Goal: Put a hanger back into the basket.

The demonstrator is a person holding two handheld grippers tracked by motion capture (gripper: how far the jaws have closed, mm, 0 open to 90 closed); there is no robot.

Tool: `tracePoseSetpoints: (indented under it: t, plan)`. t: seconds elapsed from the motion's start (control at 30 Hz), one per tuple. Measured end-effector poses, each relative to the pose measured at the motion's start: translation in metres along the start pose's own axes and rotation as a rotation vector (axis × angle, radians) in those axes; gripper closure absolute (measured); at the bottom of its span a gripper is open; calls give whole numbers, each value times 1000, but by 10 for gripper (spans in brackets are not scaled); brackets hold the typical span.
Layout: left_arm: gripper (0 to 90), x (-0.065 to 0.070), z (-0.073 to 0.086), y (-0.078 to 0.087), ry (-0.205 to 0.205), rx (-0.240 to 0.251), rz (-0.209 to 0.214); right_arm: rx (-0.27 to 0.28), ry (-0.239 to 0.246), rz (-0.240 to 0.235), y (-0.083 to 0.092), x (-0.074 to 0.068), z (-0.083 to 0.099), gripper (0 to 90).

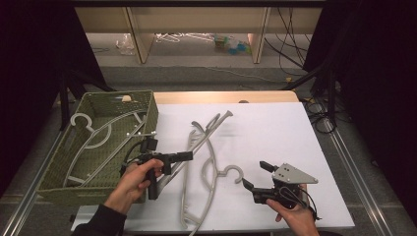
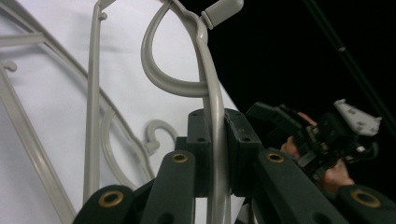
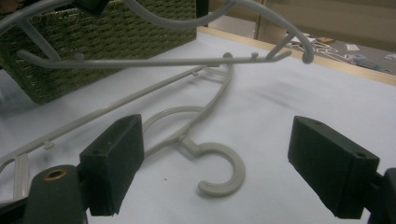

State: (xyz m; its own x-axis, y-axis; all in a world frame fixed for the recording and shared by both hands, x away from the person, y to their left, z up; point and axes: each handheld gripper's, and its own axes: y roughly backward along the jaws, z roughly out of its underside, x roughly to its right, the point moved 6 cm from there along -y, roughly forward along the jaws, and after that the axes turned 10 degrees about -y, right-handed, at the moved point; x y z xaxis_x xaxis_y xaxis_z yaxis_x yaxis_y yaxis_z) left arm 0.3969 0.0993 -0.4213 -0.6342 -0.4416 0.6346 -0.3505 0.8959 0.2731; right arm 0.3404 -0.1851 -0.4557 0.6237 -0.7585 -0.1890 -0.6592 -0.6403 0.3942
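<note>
My left gripper (image 1: 184, 156) is pinching a grey plastic hanger (image 2: 212, 88) by its curved arm; in the left gripper view the bar runs straight up between the two jaws, which press against it from both sides. In the high view this lifted hanger (image 1: 204, 129) slants from the middle of the white table (image 1: 275, 128) towards the far side, its hook end raised above the surface.

My right gripper (image 1: 256, 175) sits at the near right of the table with its jaws spread wide and nothing between them. Just in front of it (seen through the gap in the right gripper view) lies a second hanger (image 3: 217, 165) flat on the table, its hook (image 1: 235, 173) curling towards the jaws but not touching them. That hanger's body (image 1: 209, 196) stretches left and towards the near edge.

At the left stands a green woven basket (image 1: 147, 101), beside the table's left edge. Inside it rests a third hanger (image 1: 98, 135), hook at the far left corner, its bar lying diagonally across the bottom. My left hand (image 1: 137, 174) grips the handle just right of the basket's near corner.
</note>
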Motion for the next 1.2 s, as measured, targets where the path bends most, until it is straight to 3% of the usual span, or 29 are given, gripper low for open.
tracePoseSetpoints:
  t: [0.13, 0.2, 0.3, 0.33, 0.5, 0.57, 0.8, 0.93, 1.03, 1.13, 1.2]
  plan:
    - [810, 1, -9, 11, -14, 34, 0, 29, 22, 7, -2, 2, -2, 194]
    - [810, 2, -13, 16, -22, 45, -10, 8, -2, -2, -1, 0, 0, 194]
    - [810, 6, -20, 27, -37, 75, -14, 19, 19, 10, -1, 2, -2, 194]
    - [810, 6, -27, 35, -75, 108, -10, 19, 21, 8, -1, 2, -2, 194]
    - [810, 8, -35, 52, -86, 146, -20, 20, 20, 9, -1, 2, -2, 194]
    - [810, 7, -38, 60, -83, 159, -24, 1, 5, 8, -1, 1, 0, 194]
    - [810, 5, -45, 93, -96, 209, -55, 24, 14, 6, -3, 1, -1, 194]
    - [810, 0, -42, 111, -82, 232, -72, 27, 13, 9, -3, 2, -1, 194]
    - [810, -7, -41, 123, -78, 246, -95, -1, -4, 7, -2, 1, 1, 194]
    - [809, -15, -42, 143, -67, 260, -123, 10, 20, 10, -4, 1, 0, 194]
    - [810, -16, -43, 146, -68, 263, -131, -2, 5, 6, -4, 0, 1, 194]
